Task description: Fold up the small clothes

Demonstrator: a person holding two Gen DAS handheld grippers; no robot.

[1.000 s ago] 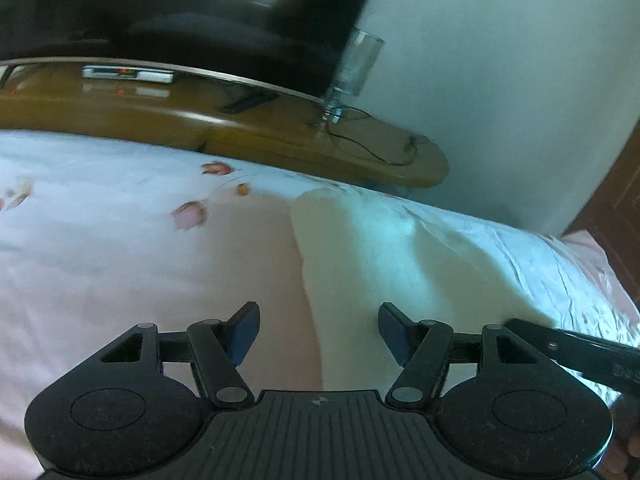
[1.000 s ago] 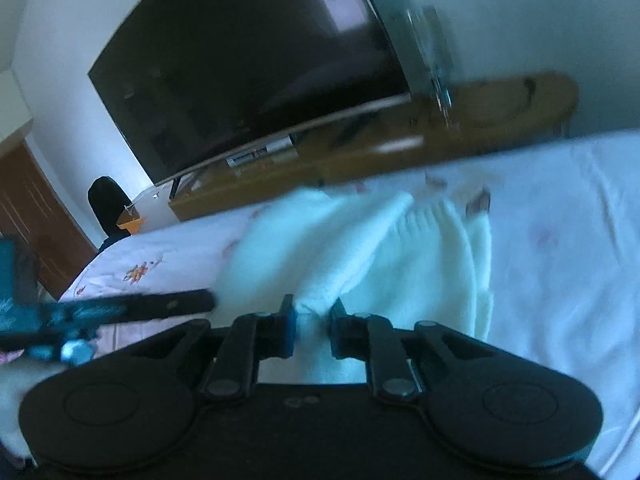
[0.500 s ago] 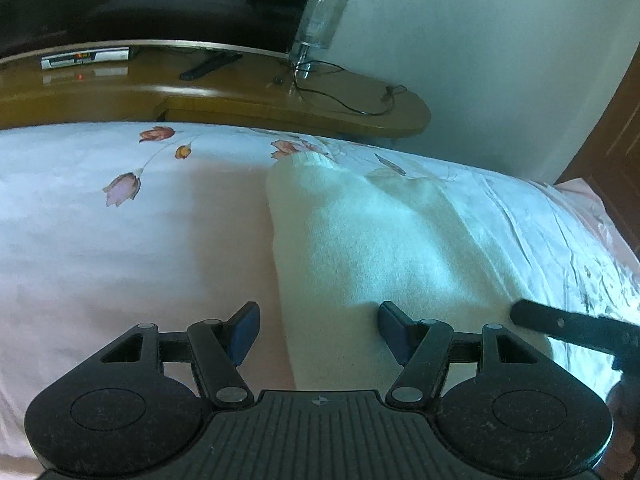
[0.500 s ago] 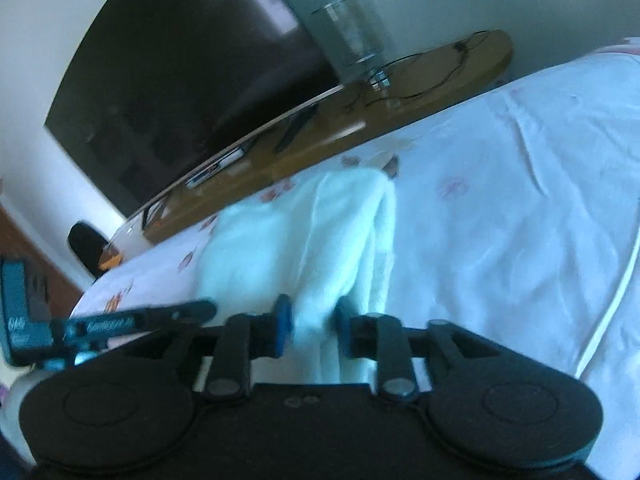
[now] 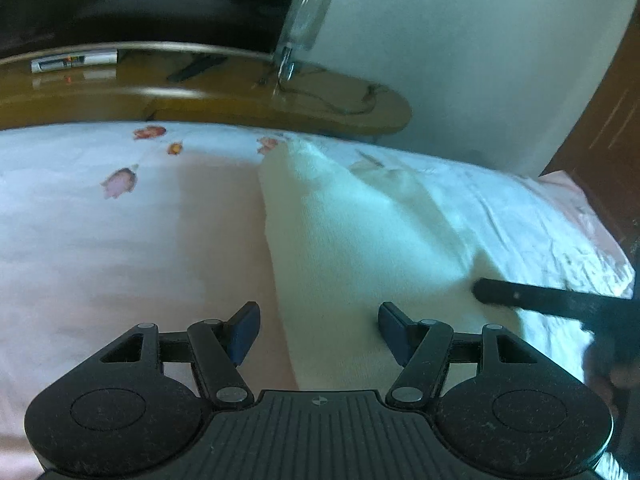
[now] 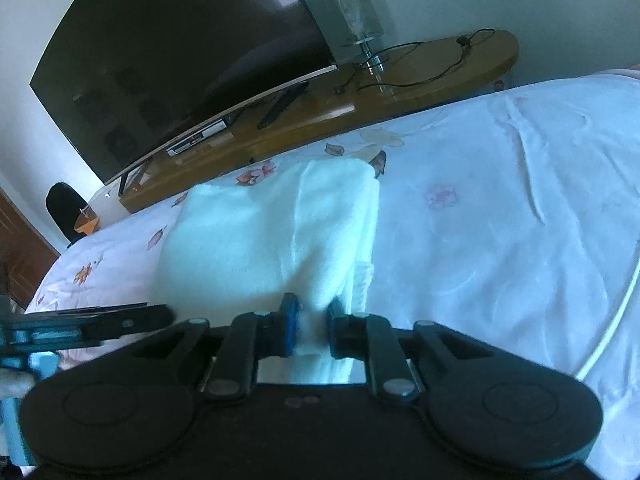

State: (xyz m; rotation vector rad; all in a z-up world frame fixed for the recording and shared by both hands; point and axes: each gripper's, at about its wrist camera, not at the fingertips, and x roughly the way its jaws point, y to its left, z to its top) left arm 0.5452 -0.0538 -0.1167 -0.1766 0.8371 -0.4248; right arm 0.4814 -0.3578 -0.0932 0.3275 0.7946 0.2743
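A small white fleecy garment lies folded lengthwise on the floral bedsheet. My left gripper is open and empty, low over the garment's near left edge. My right gripper is shut on the garment's near end, pinching a bunched fold; the rest of the garment stretches away toward the bed's far edge. The right gripper's black finger shows at the right of the left wrist view, and the left gripper's finger shows at the left of the right wrist view.
A wooden TV stand runs along the far side of the bed with a large dark TV, a glass lamp, a remote and cables. A brown door is at the right. A white cord lies on the sheet.
The right gripper has kept its pinch and swung the garment's end over, so the cloth now lies flatter and longer. The left gripper stayed open, shifting slightly over the near edge.
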